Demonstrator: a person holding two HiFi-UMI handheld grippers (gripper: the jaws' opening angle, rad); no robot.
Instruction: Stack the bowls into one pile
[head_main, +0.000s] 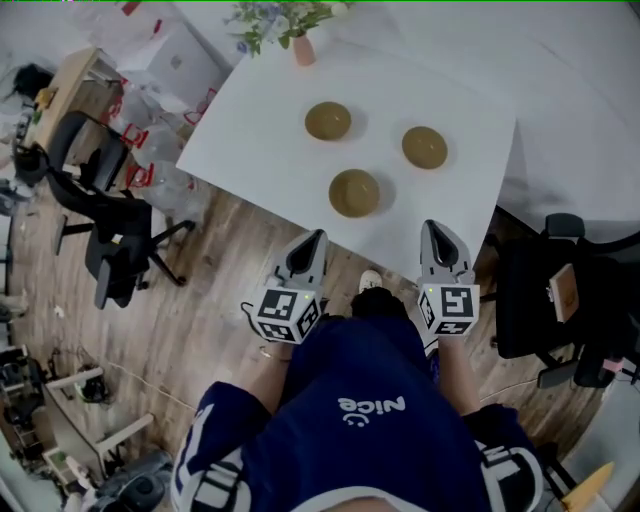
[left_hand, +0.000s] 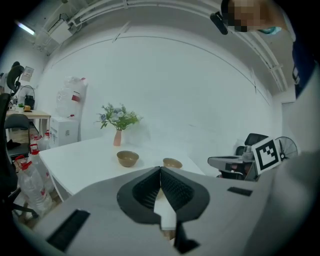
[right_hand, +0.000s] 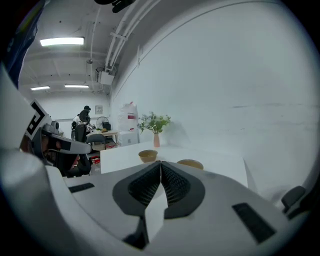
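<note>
So I'm basically looking at square one here: my left gripper (head_main: 314, 240) is hanging just short of the white table (head_main: 250, 150), jaws pressed together on nothing. The far-left bowl (head_main: 328, 121), near bowl (head_main: 355, 193) and right bowl (head_main: 425, 147) are sitting apart on it, none nested yet. My right gripper (head_main: 434, 232) is likewise pinched closed and empty, so I'm reckoning all the stacking is waiting.

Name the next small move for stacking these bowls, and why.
Probably open the right gripper and reach for the nearest bowl: the left bowl and right bowl sit apart from it on the table, with it and the left gripper shut, empty.
</note>
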